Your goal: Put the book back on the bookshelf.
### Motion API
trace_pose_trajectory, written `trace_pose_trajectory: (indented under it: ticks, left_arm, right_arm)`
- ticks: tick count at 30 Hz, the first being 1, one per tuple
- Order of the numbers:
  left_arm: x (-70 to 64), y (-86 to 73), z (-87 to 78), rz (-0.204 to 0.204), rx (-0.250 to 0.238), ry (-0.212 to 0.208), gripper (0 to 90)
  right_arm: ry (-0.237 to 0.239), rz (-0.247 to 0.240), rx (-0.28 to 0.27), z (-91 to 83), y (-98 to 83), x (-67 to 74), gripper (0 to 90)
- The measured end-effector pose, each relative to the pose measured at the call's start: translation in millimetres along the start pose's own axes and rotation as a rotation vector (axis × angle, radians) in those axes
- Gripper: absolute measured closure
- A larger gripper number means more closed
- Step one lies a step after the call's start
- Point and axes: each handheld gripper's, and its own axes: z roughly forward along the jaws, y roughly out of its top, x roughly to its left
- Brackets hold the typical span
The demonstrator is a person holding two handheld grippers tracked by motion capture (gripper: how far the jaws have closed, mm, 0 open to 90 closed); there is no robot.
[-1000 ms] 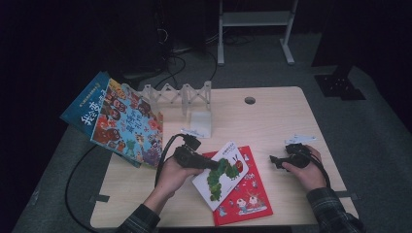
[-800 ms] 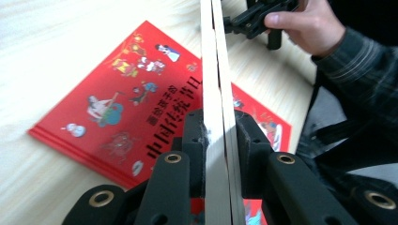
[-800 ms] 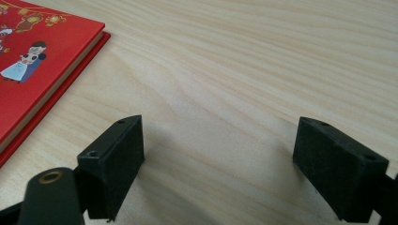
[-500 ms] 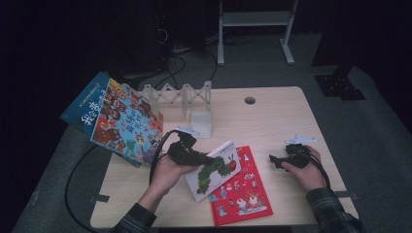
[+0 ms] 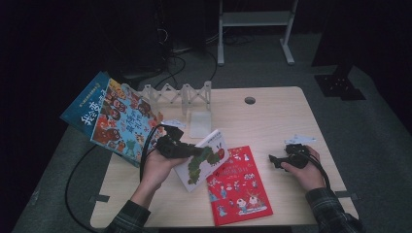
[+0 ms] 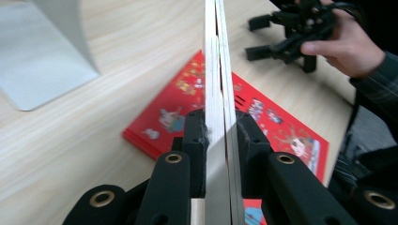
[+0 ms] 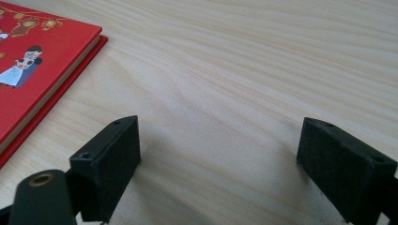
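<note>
The left gripper (image 5: 187, 151) is clamped on the caterpillar book (image 5: 206, 159); in the left gripper view both pads press flat against the book's covers (image 6: 217, 89), with the page edge running upward between the jaws. The book is held tilted, its lower corner overlapping the upper left corner of the red book (image 5: 238, 187), which lies flat on the wooden table (image 5: 272, 121). All positions below refer to the red book. The left hand (image 5: 158, 167) carries its gripper to the left of it. The right gripper (image 5: 274, 160) sits just beyond its right edge, jaws spread wide with bare table between them; these jaws have just been opening. In the right gripper view the red book's corner (image 7: 42, 61) lies apart from the jaws, to their upper left. The right hand (image 5: 303, 167) rests on the table to the right. A white bookend (image 5: 200, 124) stands beyond the red book, with an accordion rack (image 5: 177, 94) behind it. A large blue picture book (image 5: 111, 119) lies well to the left, overhanging the table edge.
</note>
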Motion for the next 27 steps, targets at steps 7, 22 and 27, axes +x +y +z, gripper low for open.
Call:
trace_pose_trajectory:
  ticks: [7,22,27]
  left_arm:
    - [13.3,5.6,-5.4,-0.021,-0.031,0.085,76.9]
    - [47.8,15.7,-3.9,-0.091,-0.073,0.209,77.0]
    - [56.7,22.7,3.4,-0.105,-0.087,0.233,77.0]
  right_arm:
    - [0.0,0.0,0.0,0.0,0.0,0.0,12.5]
    - [0.0,0.0,0.0,0.0,0.0,0.0,12.5]
    - [0.0,0.0,0.0,0.0,0.0,0.0,12.5]
